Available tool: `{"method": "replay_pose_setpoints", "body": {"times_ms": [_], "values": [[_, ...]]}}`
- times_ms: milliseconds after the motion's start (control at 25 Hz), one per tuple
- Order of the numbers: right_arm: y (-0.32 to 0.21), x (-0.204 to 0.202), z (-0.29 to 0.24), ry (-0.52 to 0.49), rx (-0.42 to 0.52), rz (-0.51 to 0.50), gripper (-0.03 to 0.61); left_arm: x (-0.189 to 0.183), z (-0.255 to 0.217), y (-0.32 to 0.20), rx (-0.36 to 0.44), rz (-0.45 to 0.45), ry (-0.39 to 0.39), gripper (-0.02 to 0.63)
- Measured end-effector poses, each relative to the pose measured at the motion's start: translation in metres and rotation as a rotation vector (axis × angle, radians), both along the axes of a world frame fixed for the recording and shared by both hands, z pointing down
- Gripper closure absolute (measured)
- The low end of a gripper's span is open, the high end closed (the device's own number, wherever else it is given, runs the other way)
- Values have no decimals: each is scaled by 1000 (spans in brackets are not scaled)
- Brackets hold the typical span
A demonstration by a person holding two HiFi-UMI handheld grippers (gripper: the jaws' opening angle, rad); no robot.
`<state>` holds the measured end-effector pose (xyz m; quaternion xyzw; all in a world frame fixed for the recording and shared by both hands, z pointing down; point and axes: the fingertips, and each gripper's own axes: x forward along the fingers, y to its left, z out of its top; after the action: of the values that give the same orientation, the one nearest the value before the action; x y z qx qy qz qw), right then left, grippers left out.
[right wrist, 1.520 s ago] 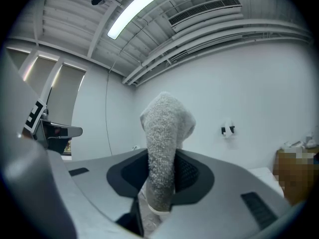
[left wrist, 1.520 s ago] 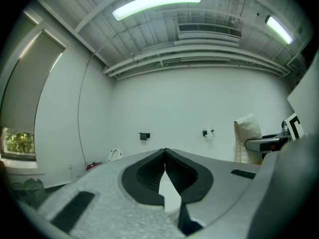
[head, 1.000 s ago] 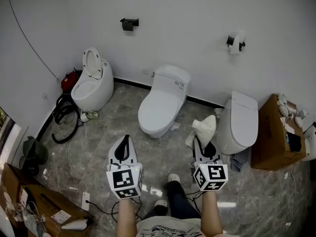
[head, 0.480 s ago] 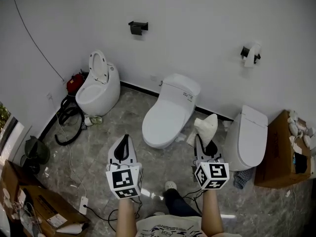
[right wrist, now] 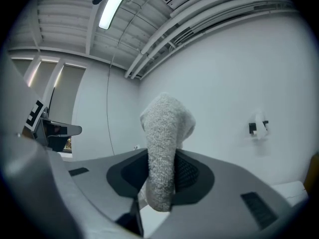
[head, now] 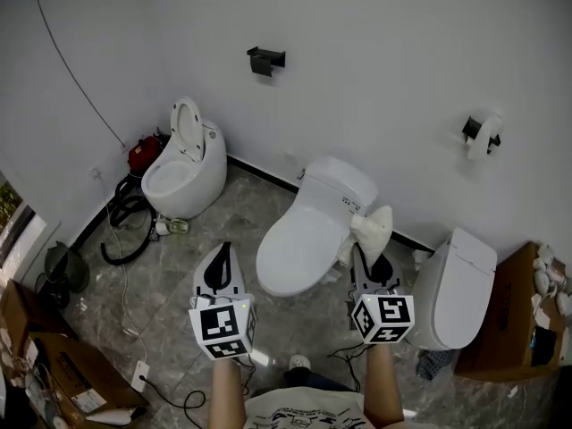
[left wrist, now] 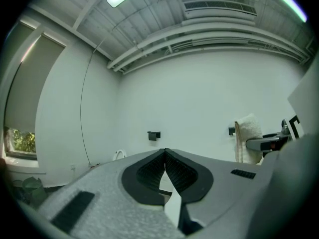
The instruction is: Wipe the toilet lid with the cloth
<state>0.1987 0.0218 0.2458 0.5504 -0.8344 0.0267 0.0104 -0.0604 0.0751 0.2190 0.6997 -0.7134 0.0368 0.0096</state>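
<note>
While between the right gripper (right wrist: 160,169) jaws, cloth (right wrist: 163,133) upright, long axis vertical.

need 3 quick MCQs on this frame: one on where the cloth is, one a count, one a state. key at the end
1. Where is the cloth?
A. on the floor
B. on the cardboard box
C. between the jaws of the right gripper

2. How many toilets show in the head view?
A. two
B. three
C. four

3. How is the lid of the leftmost toilet?
A. raised
B. shut
C. off and lying on the floor

Key:
1 C, the right gripper view shows the jaws clamped on the cloth.
2 B, the leftmost toilet, the middle toilet and the right toilet stand in a row.
3 A, it stands upright, while the other two toilets are closed.
</note>
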Motion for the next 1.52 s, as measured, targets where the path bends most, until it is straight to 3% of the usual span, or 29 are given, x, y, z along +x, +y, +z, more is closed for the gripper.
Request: {"method": "replay_pose_setpoints", "body": {"times_ms": [360, 800, 1520], "values": [[-82, 3, 12, -8, -21, -49, 474, 1, 11, -64, -22, -61, -4, 606], [-150, -32, 40, -3, -73, -78, 474, -34, 35, -126, -72, -88, -14, 606], [-305, -91, 89, 31, -173, -5, 474, -94, 82, -305, -170, 1, 4, 606]]}}
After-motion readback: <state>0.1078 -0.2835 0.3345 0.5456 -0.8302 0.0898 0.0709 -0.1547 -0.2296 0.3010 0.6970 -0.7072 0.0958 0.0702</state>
